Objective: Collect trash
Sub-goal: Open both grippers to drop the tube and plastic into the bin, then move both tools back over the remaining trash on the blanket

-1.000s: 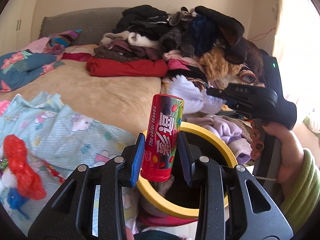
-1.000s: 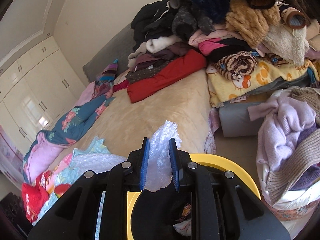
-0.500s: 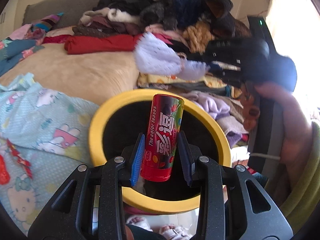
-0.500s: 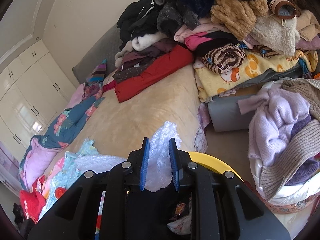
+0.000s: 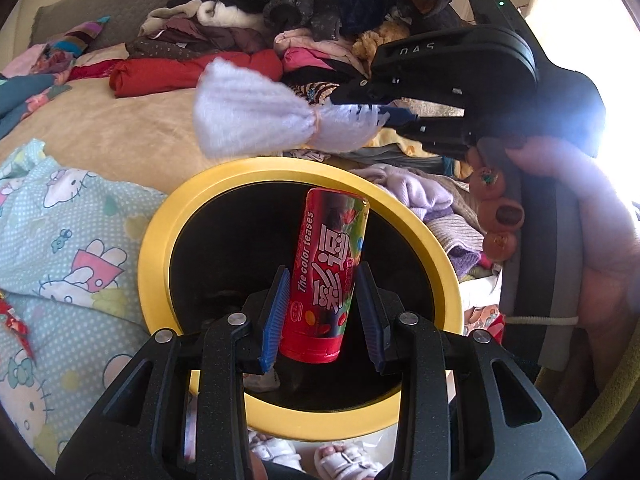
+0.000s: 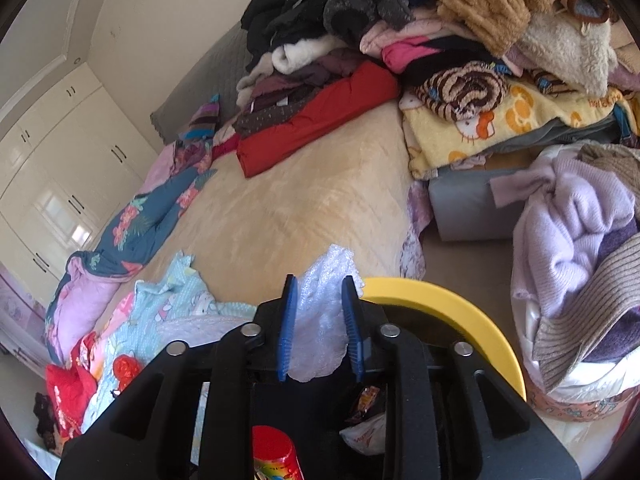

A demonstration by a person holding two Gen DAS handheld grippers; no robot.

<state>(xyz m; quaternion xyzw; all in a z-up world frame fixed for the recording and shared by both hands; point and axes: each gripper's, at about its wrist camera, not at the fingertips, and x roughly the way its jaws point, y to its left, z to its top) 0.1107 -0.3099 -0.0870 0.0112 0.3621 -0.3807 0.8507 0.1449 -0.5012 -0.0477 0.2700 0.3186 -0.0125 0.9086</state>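
Note:
My left gripper is shut on a red candy tube printed "The color teases", upright over the mouth of a black bin with a yellow rim. My right gripper is shut on a crumpled white bubble-wrap piece, just above the bin's rim. In the left wrist view the right gripper hangs above the bin's far edge with the wrap sticking out to the left. The tube's top shows at the bottom of the right wrist view. Wrappers lie inside the bin.
A bed with a tan blanket fills the middle, piled with clothes at the back. A light-blue cartoon sheet lies left of the bin. A basket of knitwear stands to the right. Red trash lies on the sheet.
The left gripper has carried the tube further over the bin mouth. The right gripper has moved closer above the bin's far rim with the wrap. Both stayed shut.

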